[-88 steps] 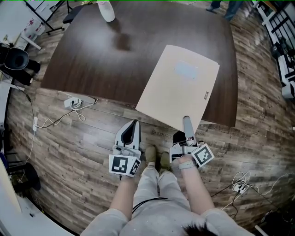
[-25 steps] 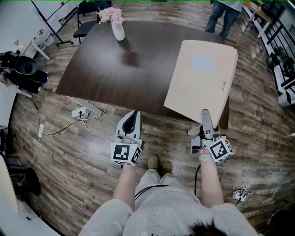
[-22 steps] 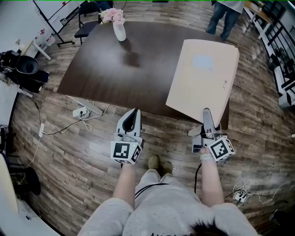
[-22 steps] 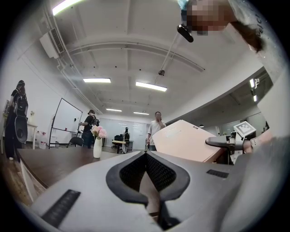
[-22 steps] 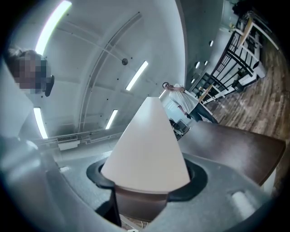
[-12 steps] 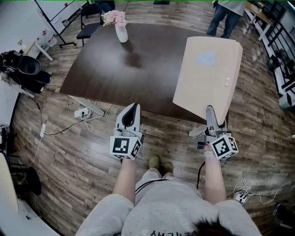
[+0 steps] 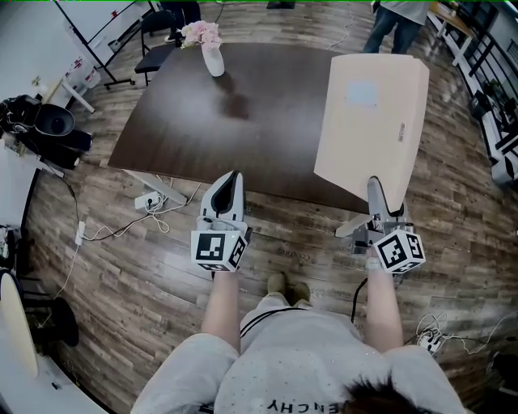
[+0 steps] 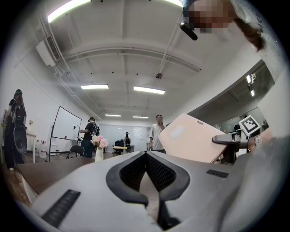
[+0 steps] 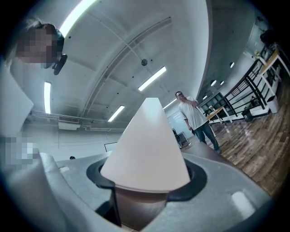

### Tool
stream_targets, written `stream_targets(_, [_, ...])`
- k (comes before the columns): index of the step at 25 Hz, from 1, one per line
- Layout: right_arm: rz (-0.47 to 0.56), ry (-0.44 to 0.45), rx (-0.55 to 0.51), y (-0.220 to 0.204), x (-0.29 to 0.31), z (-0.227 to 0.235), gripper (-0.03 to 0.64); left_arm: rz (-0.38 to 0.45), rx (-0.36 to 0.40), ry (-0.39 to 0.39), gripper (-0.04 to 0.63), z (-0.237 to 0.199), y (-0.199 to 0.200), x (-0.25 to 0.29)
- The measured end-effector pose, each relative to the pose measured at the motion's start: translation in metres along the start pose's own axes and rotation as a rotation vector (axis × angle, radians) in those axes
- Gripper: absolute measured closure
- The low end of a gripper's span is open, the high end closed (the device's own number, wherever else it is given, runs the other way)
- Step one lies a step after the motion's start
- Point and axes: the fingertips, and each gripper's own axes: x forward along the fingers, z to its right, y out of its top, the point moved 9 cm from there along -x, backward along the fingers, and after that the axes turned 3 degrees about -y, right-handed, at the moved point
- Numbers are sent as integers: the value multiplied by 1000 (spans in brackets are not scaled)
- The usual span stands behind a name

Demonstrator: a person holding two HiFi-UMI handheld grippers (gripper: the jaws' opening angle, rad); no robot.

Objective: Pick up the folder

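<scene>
The beige folder (image 7: 371, 121) hangs tilted in the air over the right end of the dark brown table (image 7: 243, 137), clear of its top. My right gripper (image 7: 375, 187) is shut on the folder's near corner. In the right gripper view the folder (image 9: 147, 145) rises as a pale wedge from between the jaws of the right gripper (image 9: 145, 183). My left gripper (image 7: 231, 182) is shut and empty, held over the floor just before the table's near edge. In the left gripper view, the left gripper (image 8: 146, 156) points level, with the folder (image 8: 192, 142) at the right.
A white vase of pink flowers (image 7: 212, 57) stands at the table's far edge. A power strip with cables (image 7: 146, 200) lies on the wood floor under the near left corner. A person (image 7: 392, 24) stands beyond the table. Black equipment (image 7: 40, 125) sits left, metal racks (image 7: 494, 97) right.
Both grippers have risen. The folder has come up off the table in my right gripper and swung to the right, standing steeper. The left gripper stays shut and empty.
</scene>
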Motion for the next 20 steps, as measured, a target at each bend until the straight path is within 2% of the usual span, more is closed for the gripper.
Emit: stream_targets(20, [35,-4,-122,20,-9,-13,340,41,19,10,597,-4,20,-13])
